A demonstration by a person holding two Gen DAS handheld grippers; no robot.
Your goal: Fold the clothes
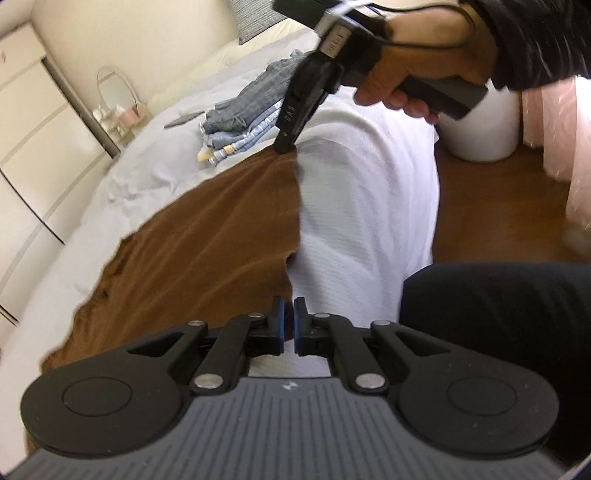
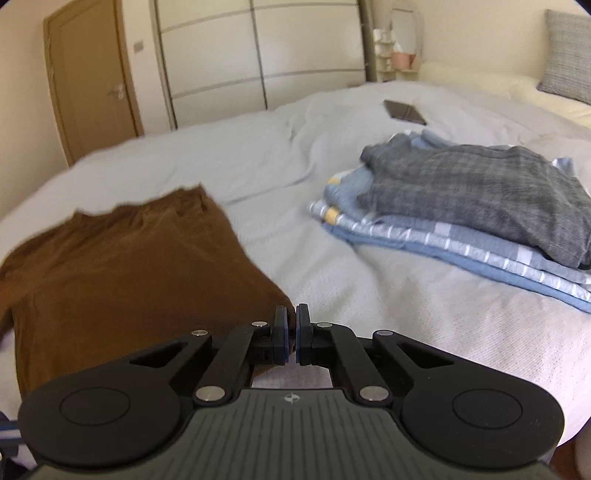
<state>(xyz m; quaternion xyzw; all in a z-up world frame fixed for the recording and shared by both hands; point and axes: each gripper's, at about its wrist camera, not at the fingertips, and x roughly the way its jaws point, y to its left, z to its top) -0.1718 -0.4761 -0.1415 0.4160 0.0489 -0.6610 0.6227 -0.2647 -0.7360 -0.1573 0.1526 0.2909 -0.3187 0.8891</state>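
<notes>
A bedroom: a wide bed under a pale grey-white cover fills both views, with white wardrobe doors and a wooden door behind it. On the bed's near edge lies a brown garment, spread mostly flat with some creases. The left hand-held gripper is clenched on the garment's near corner at its right-hand edge, a thin fold of brown cloth pinched between the blue pads. The right hand-held gripper, held by a hand in a dark sleeve, is likewise clenched on the garment's far corner along that same edge; in the right wrist view its tips meet right at the brown cloth. Beyond the garment, further onto the bed, sits a stack of folded clothes, grey checked on top and blue striped beneath. Past the stack a dark phone lies flat on the cover. A grey pillow rests further back, and a small oval mirror stands beside the wardrobe.
</notes>
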